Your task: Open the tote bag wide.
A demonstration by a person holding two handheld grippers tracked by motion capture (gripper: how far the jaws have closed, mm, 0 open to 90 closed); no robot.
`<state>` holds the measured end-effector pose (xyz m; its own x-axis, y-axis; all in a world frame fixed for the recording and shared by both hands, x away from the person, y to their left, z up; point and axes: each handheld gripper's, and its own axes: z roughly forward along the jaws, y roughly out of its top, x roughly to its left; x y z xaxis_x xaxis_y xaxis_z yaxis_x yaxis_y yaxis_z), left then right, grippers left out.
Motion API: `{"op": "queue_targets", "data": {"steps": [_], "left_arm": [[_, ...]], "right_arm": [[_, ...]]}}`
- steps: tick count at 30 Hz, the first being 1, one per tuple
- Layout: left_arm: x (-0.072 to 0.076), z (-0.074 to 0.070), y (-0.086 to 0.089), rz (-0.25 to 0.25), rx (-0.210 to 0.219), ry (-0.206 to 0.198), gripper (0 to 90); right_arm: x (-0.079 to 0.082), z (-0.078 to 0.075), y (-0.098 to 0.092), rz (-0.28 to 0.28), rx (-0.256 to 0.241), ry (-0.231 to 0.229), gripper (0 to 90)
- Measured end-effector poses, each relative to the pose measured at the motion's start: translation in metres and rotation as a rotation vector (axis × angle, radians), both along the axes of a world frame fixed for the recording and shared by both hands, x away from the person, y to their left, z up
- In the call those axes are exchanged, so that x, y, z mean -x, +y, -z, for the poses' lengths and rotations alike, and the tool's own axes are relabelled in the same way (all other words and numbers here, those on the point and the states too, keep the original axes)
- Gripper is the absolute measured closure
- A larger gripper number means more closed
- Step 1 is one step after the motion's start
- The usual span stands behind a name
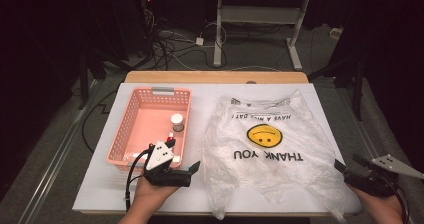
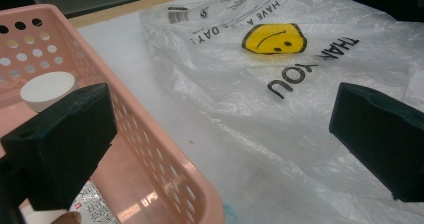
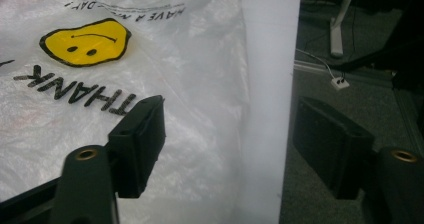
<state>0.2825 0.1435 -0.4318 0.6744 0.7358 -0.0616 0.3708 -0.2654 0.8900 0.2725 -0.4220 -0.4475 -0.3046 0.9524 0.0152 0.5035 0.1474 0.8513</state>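
Near edge of the desk (image 1: pixel 100 194): the left gripper (image 1: pixel 186 173), jaws held apart and empty, was positioned between the pink perforated plastic basket (image 1: pixel 131 115) and the translucent plastic bag printed with a yellow smiley (image 1: pixel 270 149). The right gripper (image 3: pixel 227 149), jaws likewise apart, was held at the bag's right margin. Farther off, a white-capped small bottle (image 1: pixel 177 122) was seen standing in the basket.

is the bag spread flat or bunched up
Spread flat. The bag lies open on the table beside the basket, its print fully readable.
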Motion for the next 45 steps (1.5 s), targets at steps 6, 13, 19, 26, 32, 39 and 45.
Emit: {"op": "queue_targets", "data": {"steps": [6, 13, 19, 26, 32, 39, 45], "left_arm": [[0.001, -0.001, -0.002, 0.002, 0.004, 0.000, 0.0], [0.001, 0.000, -0.004, 0.010, 0.004, 0.005, 0.0], [0.001, -0.001, -0.002, 0.007, 0.010, 0.005, 0.0], [0.002, -0.002, 0.002, 0.000, 0.014, 0.003, 0.0], [0.002, -0.003, 0.005, -0.004, 0.028, 0.002, 0.0], [0.001, -0.002, 0.005, -0.008, 0.031, 0.012, 0.0], [0.003, 0.002, -0.001, -0.009, -0.016, 0.026, 0.0]], "right_arm": [[0.001, 0.015, -0.010, -0.012, -0.024, 0.085, 41.5], [-0.006, 0.022, -0.005, -0.044, -0.028, 0.136, 57.5], [-0.010, 0.027, 0.000, -0.064, 0.018, 0.180, 76.0], [-0.002, 0.022, 0.017, -0.147, 0.060, 0.181, 90.0], [0.015, 0.011, 0.048, -0.231, 0.067, 0.123, 90.0], [0.041, 0.015, 0.069, -0.328, 0.082, 0.139, 90.0], [0.042, 0.006, 0.058, -0.299, 0.008, 0.086, 61.7]]}}
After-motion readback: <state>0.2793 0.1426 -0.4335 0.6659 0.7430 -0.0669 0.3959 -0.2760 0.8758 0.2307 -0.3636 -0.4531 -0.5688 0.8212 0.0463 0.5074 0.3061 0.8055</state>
